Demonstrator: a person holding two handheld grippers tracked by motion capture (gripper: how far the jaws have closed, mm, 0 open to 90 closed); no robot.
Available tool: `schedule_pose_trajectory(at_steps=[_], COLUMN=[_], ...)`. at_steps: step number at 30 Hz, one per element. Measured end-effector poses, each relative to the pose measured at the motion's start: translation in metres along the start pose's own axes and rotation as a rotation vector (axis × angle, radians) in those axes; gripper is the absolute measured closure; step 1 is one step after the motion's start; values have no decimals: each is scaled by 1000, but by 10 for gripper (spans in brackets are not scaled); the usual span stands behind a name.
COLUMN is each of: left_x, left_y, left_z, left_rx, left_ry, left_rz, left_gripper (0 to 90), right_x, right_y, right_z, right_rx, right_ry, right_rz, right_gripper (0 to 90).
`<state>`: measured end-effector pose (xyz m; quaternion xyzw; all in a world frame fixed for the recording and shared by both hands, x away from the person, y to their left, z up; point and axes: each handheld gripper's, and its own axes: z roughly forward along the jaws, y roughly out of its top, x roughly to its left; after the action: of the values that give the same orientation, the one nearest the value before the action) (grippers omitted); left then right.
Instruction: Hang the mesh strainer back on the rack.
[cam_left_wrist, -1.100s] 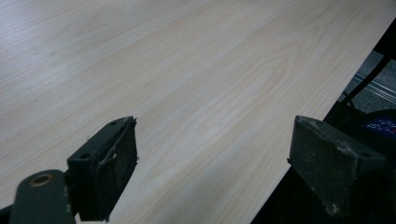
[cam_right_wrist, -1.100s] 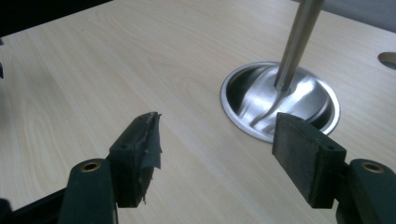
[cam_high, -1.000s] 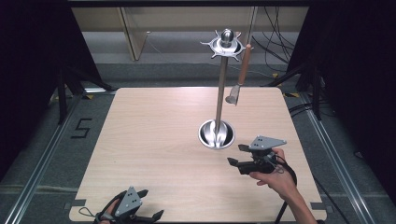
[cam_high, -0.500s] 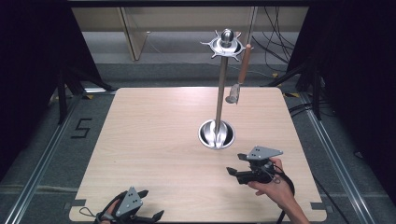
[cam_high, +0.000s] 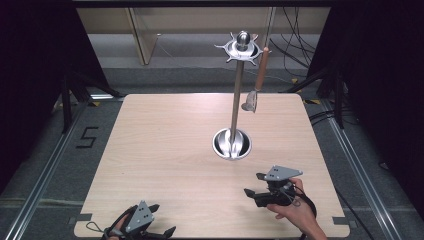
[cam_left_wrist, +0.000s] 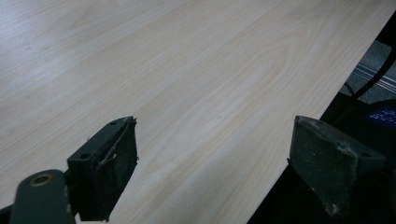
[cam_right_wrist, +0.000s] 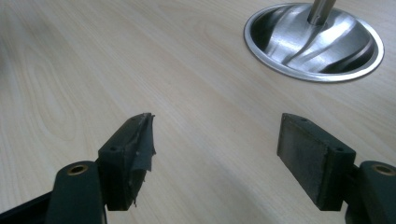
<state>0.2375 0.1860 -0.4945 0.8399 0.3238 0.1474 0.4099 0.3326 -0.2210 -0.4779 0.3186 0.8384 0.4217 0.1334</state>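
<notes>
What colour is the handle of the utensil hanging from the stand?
Reddish-brown, wood-like handle, with a silver metal head below it; the high view shows it best.

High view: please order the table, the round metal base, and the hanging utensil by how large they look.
1. table
2. hanging utensil, long but thin
3. round metal base
The last two look close, so their order is unsure.

A tall shiny steel stand (cam_high: 235, 107) with a round bowl-like base (cam_right_wrist: 314, 41) is standing upright on the light wooden table (cam_high: 160, 150), right of its middle. A metal utensil with a brown wooden handle (cam_high: 257, 85) is hanging from the star-shaped top ring (cam_high: 242, 48), not touching the table.
</notes>
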Motion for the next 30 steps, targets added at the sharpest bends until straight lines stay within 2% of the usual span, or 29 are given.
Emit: schedule_pose_trajectory(at_steps=[1, 2, 3, 6, 7, 8, 9, 10, 11, 17, 20, 22, 24, 30], left_x=[0, 0, -2, -2, -2, -1, -1, 1, 1, 0, 1, 1, -1, -1], left_y=[0, 0, 0, 0, 0, 0, 0, 1, 0, 0, 0, 0, 0, 0], left_z=[0, 0, 2, 2, 2, 1, 1, 1, 0, 1, 1, 1, 2, 2], left_rx=[12, 3, -16, -16, -17, 5, 1, 2, 7, -2, -1, -1, -8, -6], left_ry=[3, 1, -5, -2, -3, 6, 4, 5, 7, 10, 14, 14, 14, 13], left_rz=[7, 4, -21, -19, -22, 2, 7, 32, 31, 27, 38, 37, 6, 2], left_gripper=[147, 147, 147, 147, 148, 148, 147, 147, 147, 148, 147, 147, 147, 147], right_x=[4, 4, 3, 5, 5, 7, 7, 9, 9, 13, 15, 16, 16, 17], right_y=[-1, -1, -1, -3, -4, -5, -7, -8, -10, -16, -19, -20, -22, -25], right_z=[-2, -1, -2, -3, -3, -4, -4, -5, -5, -10, -12, -13, -14, -19], right_rx=[5, 0, -4, 1, -8, 8, 0, 6, 11, 25, 38, 40, 36, 37], right_ry=[4, 7, 2, 8, -4, 14, 2, 4, 5, -9, -14, -10, -16, -12], right_rz=[38, 37, 13, 18, 14, 32, 16, 36, 17, 2, 4, 15, 2, 20], right_gripper=[279, 277, 275, 273, 271, 270, 268, 264, 259, 257, 256, 255, 255, 257])
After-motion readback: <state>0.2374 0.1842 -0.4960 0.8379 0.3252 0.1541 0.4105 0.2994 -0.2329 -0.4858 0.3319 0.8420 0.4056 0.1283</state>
